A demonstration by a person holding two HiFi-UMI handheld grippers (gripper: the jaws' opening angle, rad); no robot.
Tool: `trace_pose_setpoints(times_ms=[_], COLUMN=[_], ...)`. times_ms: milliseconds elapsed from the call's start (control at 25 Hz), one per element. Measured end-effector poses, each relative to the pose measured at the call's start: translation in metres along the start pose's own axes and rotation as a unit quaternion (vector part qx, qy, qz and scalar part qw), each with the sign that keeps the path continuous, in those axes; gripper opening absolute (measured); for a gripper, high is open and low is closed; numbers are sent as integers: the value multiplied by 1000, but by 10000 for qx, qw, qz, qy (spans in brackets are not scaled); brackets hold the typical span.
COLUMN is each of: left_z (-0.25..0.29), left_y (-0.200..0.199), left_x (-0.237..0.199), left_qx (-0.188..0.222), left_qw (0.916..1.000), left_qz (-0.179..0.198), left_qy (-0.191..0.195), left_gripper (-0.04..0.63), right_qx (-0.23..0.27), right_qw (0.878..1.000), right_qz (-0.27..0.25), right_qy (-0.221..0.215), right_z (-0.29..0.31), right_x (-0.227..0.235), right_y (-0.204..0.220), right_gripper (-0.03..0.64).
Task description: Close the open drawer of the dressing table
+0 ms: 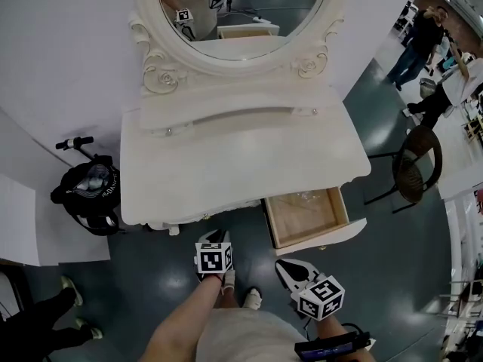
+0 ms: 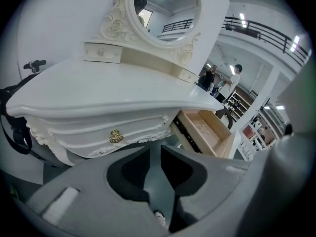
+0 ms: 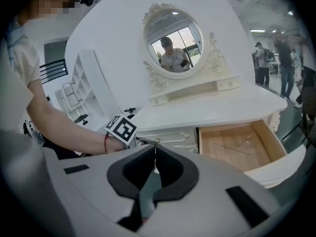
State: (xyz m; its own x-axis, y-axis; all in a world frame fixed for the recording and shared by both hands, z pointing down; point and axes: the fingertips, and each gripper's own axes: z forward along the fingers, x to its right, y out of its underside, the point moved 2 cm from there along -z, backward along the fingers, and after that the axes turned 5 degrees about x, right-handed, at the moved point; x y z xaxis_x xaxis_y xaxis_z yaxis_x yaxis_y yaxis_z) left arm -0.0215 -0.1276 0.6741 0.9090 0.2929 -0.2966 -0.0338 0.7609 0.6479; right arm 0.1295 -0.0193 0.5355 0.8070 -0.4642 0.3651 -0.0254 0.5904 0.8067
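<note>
White dressing table [image 1: 241, 164] on dark floor [image 1: 151, 292]; oval mirror [image 1: 241, 13] at back of top; black bag [image 1: 87, 194] beside

drawer [image 1: 306, 216] at right front of dressing table [image 1: 241, 161]

**Open floor in front of the drawer**

The drawer [image 1: 308, 216] juts out under the dressing table's [image 1: 241, 157] front right corner. Bare floor [image 1: 245, 236] lies before its front panel and along the table's front edge. A chair [image 1: 419, 164] stands near the right edge, a black bag [image 1: 84, 191] by the left.
</note>
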Motion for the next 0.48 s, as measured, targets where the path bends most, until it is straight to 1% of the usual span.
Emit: trace_pose_setpoints(times_ms=[200, 360, 480], left_z=[-18, -37, -53], left_y=[-1, -7, -9], left_x=[30, 56, 76], left_qx=[124, 298, 444], left_qw=[9995, 9980, 9962], left_qz=[18, 116, 115], left_qy=[280, 551, 746], left_gripper=[75, 75, 75], right_qx=[114, 189, 236], right_qw=[9999, 9998, 9997], right_qz=[-16, -26, -56], right_qy=[5, -31, -65], right_z=[-14, -25, -35], right_x=[-1, -6, -8], right_y=[0, 2, 2], right_gripper=[16, 16, 16])
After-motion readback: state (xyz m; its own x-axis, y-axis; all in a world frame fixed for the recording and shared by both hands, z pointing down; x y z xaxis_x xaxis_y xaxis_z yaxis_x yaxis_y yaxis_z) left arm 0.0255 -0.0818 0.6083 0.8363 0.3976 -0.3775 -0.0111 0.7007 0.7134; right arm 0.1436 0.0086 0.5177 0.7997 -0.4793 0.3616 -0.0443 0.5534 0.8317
